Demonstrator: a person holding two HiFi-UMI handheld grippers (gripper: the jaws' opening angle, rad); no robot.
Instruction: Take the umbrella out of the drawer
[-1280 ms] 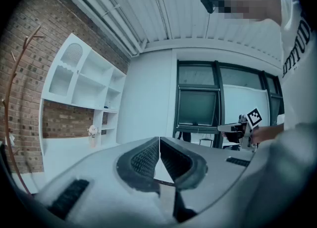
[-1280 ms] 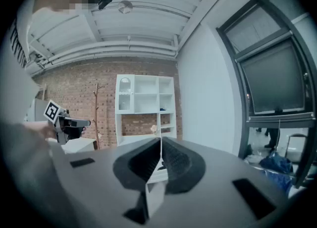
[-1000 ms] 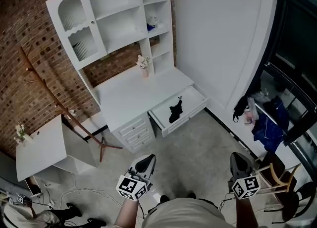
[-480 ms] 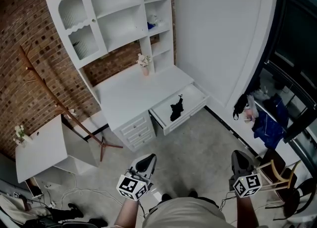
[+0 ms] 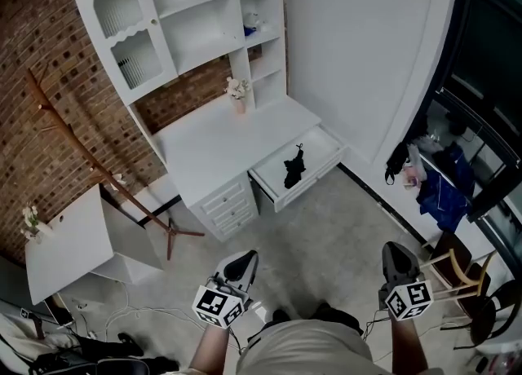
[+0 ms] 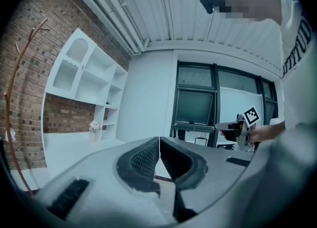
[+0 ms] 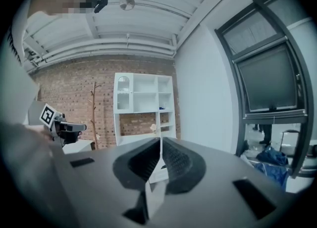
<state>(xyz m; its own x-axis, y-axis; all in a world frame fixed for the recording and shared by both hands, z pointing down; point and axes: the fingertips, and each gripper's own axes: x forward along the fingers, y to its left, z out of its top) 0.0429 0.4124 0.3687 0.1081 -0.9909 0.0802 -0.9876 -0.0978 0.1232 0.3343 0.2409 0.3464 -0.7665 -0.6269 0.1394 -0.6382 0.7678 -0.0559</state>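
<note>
**Umbrella well ahead, both tools closed and empty**

The black umbrella (image 5: 293, 169) lies in the open drawer (image 5: 323, 148) beside the white tabletop (image 5: 220, 149), well apart from both tools. It sits ahead of them and between their lines. Its long axis runs roughly front to back across the drawer (close to the line of approach). The left tool (image 5: 239, 265) and the right tool (image 5: 396, 256) each have jaws pressed together on nothing. The left looks slightly nearer.

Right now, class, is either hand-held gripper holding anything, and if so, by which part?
Nothing is held. The left hand-held gripper and the right hand-held gripper are both shut and empty; the umbrella lies in the open drawer, untouched.
</note>
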